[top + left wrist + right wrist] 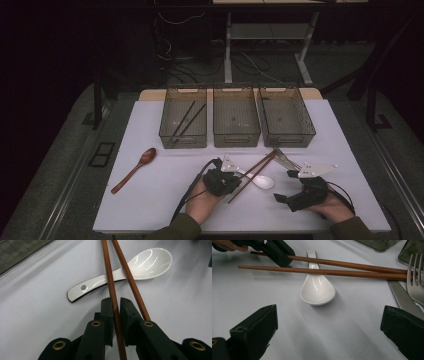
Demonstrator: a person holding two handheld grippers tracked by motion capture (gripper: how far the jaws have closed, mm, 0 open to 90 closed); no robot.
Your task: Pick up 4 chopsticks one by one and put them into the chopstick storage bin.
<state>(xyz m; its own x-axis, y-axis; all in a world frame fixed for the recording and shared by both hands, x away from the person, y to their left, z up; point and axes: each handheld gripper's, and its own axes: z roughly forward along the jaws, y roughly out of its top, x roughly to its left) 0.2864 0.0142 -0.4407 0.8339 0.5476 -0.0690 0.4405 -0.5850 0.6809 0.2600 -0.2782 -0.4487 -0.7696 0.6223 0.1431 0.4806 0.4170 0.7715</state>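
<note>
Two brown chopsticks lie slanted across a white ceramic spoon near the table's front middle. My left gripper is shut on one chopstick near its lower end. The other chopstick runs just outside the right jaw. The white spoon lies under both sticks. My right gripper stands wide open to the right of the spoon, low over the table, nothing between its jaws. In the right gripper view the left gripper shows pinching the farther chopstick.
A metal fork and a knife lie at the chopsticks' far tips. Three clear bins line the back of the table; the left bin holds two dark chopsticks. A wooden spoon lies at the left.
</note>
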